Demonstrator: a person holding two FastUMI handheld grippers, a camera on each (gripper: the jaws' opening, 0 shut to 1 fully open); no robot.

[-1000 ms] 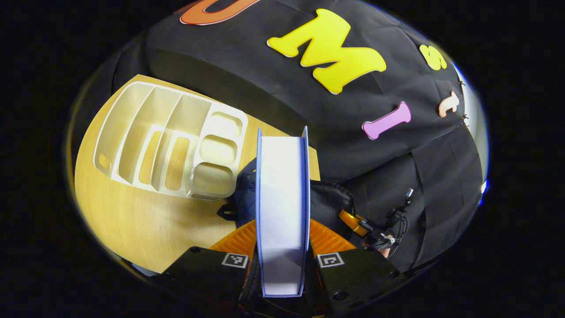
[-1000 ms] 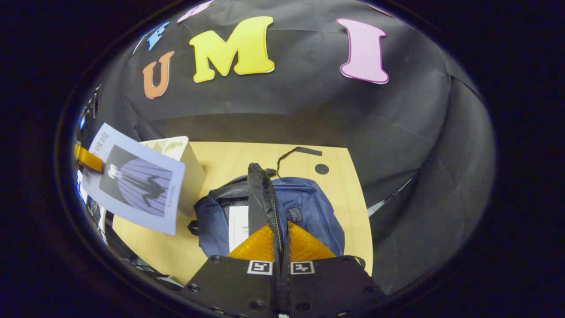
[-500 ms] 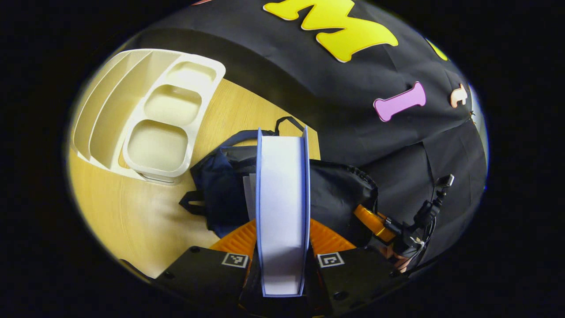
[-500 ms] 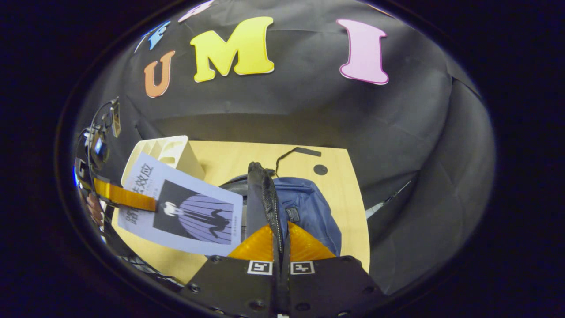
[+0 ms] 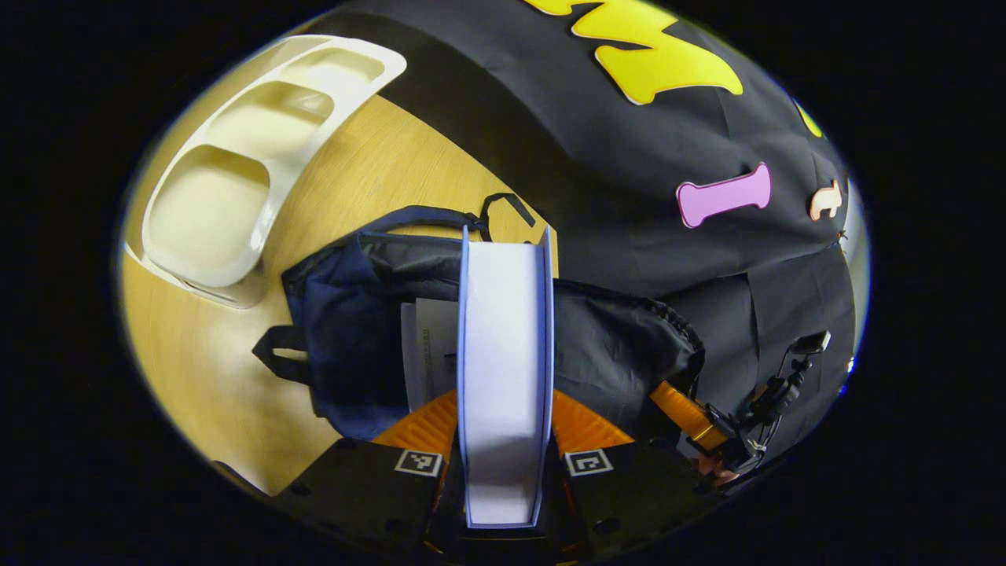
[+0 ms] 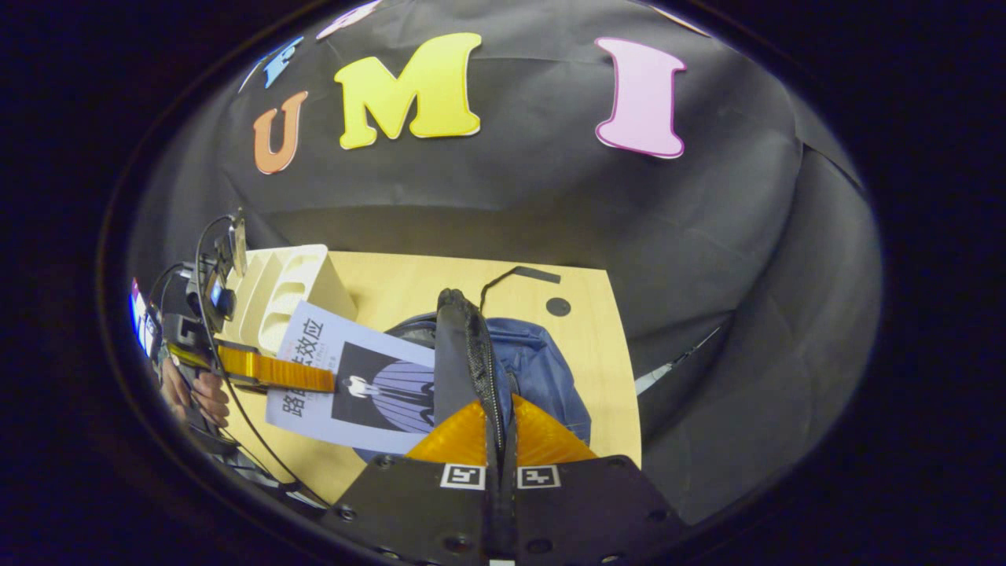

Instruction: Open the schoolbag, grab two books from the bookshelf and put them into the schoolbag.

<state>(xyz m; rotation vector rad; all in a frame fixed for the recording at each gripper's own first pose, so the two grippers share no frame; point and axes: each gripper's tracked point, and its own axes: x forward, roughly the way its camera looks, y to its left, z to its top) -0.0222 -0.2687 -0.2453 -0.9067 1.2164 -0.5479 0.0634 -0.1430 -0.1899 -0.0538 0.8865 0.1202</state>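
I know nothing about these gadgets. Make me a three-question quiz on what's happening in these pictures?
1. True or false: the left gripper is clamped on a book.
2. What is the right gripper pinching? A) the zippered flap of the schoolbag B) a book C) the bookshelf
3. What pale thing lies inside the open schoolbag in the left gripper view?

Key: 1 true. 2 A. 3 another book, already inside.

The schoolbag (image 5: 346, 330) mouth is held open by the raised flap (image 6: 464, 354); 1 book (image 5: 428, 346) is already lodged inside; bare table (image 6: 597, 369) is left to the bag's right; the bookshelf (image 5: 236, 173) is set just beside its left.
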